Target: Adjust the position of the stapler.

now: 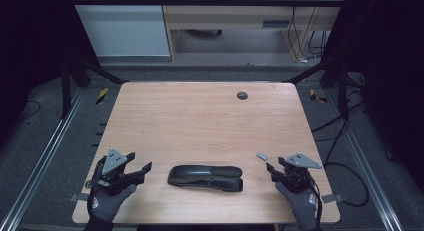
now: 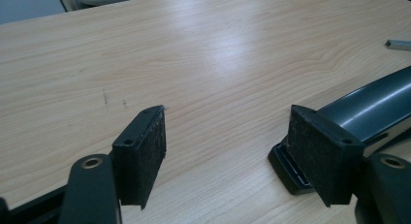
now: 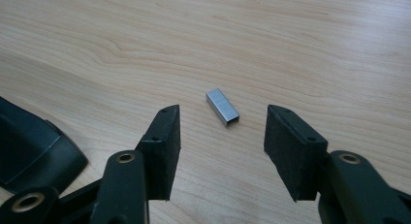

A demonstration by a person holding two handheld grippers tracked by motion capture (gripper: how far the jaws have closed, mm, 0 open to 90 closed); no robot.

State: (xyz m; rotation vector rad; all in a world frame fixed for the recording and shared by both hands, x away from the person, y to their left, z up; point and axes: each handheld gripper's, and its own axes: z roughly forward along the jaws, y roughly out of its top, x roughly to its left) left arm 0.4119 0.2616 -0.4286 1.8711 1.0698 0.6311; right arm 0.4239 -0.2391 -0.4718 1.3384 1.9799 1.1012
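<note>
At the near edge of my wooden table (image 1: pixel 200 116), a black stapler (image 1: pixel 205 177) lies on its side between my two gloved hands. My left gripper (image 1: pixel 140 167) hovers just beside the stapler's left end, jaws spread wide and holding nothing; in the left gripper view its right pad (image 2: pixel 317 153) sits near the stapler's (image 2: pixel 373 105) end. My right gripper (image 1: pixel 265 161) waits to the stapler's right, jaws likewise wide apart and empty. A small strip of metal staples (image 3: pixel 222 106) rests flat on the wood just ahead of the gap between them. A dark round grommet (image 1: pixel 242 95) marks the table's far side.
</note>
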